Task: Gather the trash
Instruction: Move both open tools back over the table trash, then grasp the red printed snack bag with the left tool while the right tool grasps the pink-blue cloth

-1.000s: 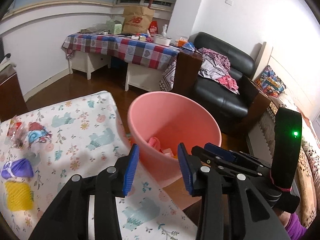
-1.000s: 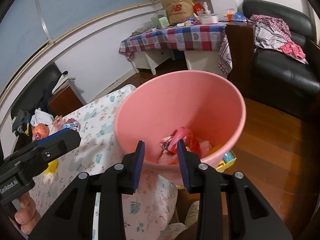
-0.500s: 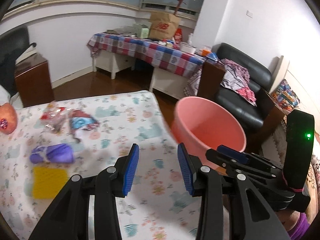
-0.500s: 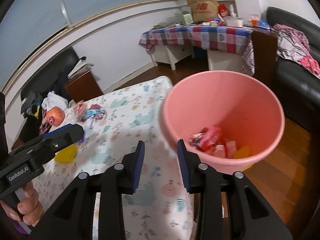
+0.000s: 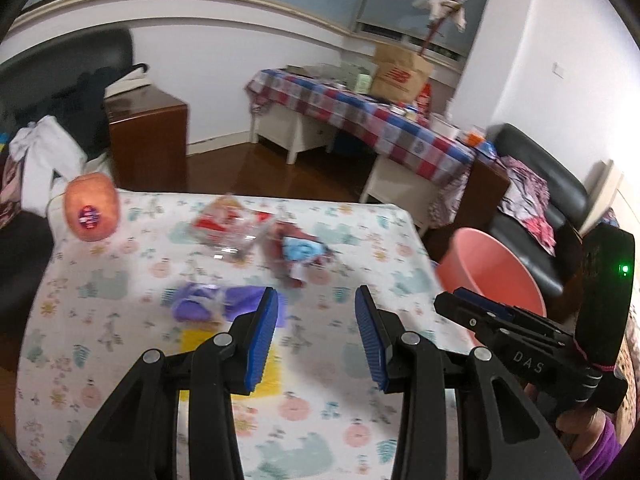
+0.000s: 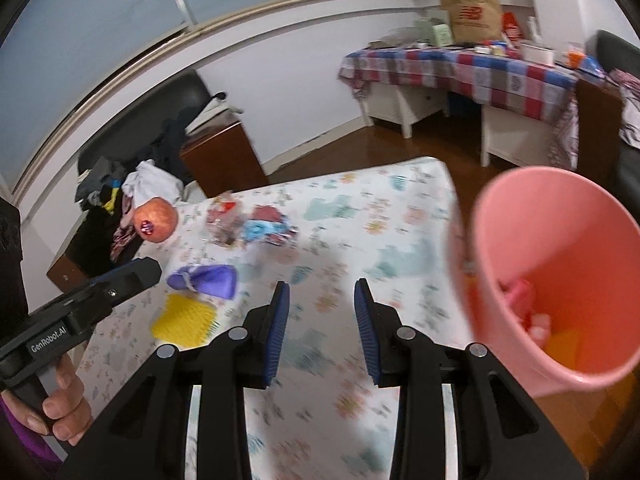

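Both grippers are open and empty above a table with a patterned cloth (image 5: pixel 352 232). My left gripper (image 5: pixel 316 332) hovers over the near middle of it, just right of a purple wrapper (image 5: pixel 208 300) and a yellow pad (image 5: pixel 272 376). A clear red wrapper (image 5: pixel 228 226) and a blue and red wrapper (image 5: pixel 300 252) lie farther back. My right gripper (image 6: pixel 322 326) is over the table's right part. The pink bin (image 6: pixel 560 280) stands off the right edge with trash inside; it also shows in the left wrist view (image 5: pixel 492 280). The purple wrapper (image 6: pixel 204 280) and yellow pad (image 6: pixel 184 318) lie to the left.
An orange fruit with a sticker (image 5: pixel 92 208) sits at the table's far left corner. A brown cabinet (image 5: pixel 148 136) and clothes stand behind. A checked-cloth table (image 5: pixel 360 116) and a black sofa (image 5: pixel 536 184) are across the wooden floor.
Both grippers have swung left, from over the pink bin to over the table. The bin now sits at the right of both views. Both jaws stayed open.
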A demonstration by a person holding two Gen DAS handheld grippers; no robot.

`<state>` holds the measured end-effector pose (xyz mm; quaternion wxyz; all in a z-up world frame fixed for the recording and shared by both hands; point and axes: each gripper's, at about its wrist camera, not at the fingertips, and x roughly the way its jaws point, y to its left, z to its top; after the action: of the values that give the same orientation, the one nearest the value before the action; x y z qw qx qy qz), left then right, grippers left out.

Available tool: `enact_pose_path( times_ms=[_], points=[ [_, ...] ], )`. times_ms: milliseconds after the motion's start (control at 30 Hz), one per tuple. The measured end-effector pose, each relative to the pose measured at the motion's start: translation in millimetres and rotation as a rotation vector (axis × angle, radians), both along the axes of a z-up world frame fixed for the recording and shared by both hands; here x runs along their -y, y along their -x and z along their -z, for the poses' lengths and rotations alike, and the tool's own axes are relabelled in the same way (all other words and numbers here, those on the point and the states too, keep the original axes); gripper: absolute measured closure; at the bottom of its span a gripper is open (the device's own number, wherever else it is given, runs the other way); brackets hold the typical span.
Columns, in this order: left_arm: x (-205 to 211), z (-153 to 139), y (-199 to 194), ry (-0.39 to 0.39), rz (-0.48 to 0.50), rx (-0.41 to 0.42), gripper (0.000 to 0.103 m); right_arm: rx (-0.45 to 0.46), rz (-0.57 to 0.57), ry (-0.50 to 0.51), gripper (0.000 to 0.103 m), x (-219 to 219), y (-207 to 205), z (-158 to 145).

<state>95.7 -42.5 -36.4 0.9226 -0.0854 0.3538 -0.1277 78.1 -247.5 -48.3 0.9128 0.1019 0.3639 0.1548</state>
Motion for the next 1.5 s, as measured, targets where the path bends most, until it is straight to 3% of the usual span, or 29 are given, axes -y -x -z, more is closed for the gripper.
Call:
enact_pose_path(
  times_ms=[200,367,433,633,900,1100,1367,1500],
  points=[
    [-25,5,-14,0.003,-0.059,-0.016,0.064,-0.018,-0.076,-0.037,0.069,-35,-41,6],
    [-38,11,-28,0.007,-0.085,-0.032,0.064,-0.016,-0.112,0.008,0.068,-60,-74,8],
    [-39,12,-35,0.003,-0.088,-0.032,0.064,-0.028,-0.119,0.015,0.052,-67,-90,13],
    [-29,13,-61,-0.036,-0.059,-0.028,0.064,-0.109,-0.133,-0.024,0.051,-76,-120,34],
    [-18,30,-102,-0.068,-0.074,-0.054,0.064,-0.063,-0.143,0.105,0.051,-92,-121,46],
    [-17,41,-119,-0.095,-0.088,-0.062,0.064,-0.084,-0.126,0.080,0.062,-87,-122,51],
    [-13,50,-125,-0.099,-0.102,-0.085,0.094,-0.093,-0.106,0.046,0.064,-76,-109,48],
    [-12,44,-115,-0.092,-0.102,-0.074,0.098,-0.084,-0.093,0.036,0.064,-70,-95,39]
  ],
)
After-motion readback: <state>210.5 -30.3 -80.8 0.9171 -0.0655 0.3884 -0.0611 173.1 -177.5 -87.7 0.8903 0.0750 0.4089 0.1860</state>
